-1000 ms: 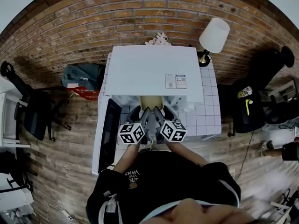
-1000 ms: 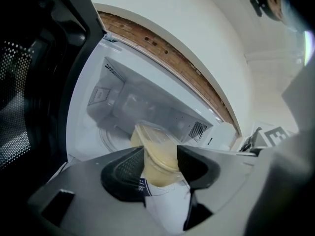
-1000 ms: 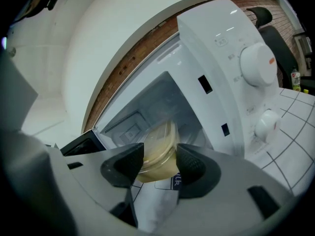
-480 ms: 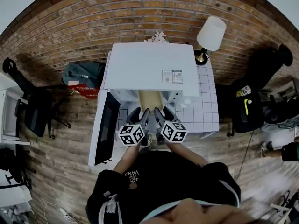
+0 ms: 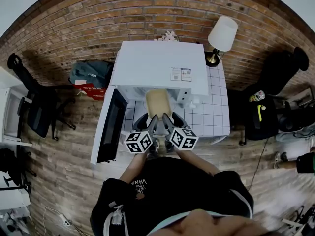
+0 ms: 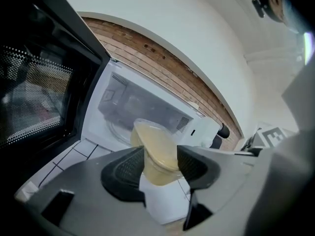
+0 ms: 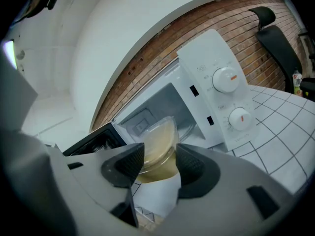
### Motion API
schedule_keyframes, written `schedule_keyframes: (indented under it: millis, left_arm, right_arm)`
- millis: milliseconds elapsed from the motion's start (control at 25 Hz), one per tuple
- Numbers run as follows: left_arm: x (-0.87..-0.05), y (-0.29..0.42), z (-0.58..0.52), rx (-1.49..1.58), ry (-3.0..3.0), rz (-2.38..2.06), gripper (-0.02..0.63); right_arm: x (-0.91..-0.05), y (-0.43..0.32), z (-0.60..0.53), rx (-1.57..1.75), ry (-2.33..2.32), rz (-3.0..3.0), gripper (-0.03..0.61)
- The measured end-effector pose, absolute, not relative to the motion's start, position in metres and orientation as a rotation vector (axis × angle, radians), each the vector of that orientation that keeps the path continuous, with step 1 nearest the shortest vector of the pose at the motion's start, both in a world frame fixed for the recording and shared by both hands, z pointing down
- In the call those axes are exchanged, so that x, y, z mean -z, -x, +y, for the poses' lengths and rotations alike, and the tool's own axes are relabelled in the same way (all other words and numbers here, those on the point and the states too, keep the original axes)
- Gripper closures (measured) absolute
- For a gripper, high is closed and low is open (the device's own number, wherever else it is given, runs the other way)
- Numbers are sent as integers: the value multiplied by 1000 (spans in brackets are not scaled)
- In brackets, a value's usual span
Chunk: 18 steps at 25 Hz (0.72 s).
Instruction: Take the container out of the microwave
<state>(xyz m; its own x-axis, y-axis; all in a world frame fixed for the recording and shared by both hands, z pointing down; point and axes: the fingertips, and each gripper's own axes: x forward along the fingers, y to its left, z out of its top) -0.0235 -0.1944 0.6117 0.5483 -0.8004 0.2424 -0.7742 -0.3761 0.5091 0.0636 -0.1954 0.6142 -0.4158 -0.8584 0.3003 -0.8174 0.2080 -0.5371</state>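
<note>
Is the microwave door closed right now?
No, the door stands swung wide open at the left side of the microwave.

White box microwave (image 5: pixel 160 73) on white tiled table (image 5: pixel 216 117), brick wall (image 5: pixel 147 18) behind. Its black-windowed door (image 5: pixel 109 132) swung open at my left. Pale yellow plastic container (image 5: pixel 158 102) just out front of microwave, above tiles. My left gripper (image 5: pixel 149 122) and my right gripper (image 5: pixel 172 121) side by side, tips at container's near edge. White-shaded lamp (image 5: pixel 222 33) on table's far right corner.
</note>
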Motion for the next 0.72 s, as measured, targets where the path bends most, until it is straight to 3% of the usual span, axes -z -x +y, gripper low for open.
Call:
schedule_keyframes:
  millis: [720]
  left_arm:
    - [-607, 19, -144, 82, -2204, -1297, 397]
  right_arm:
    - [-609, -68, -150, 974, 1616, 2447, 383]
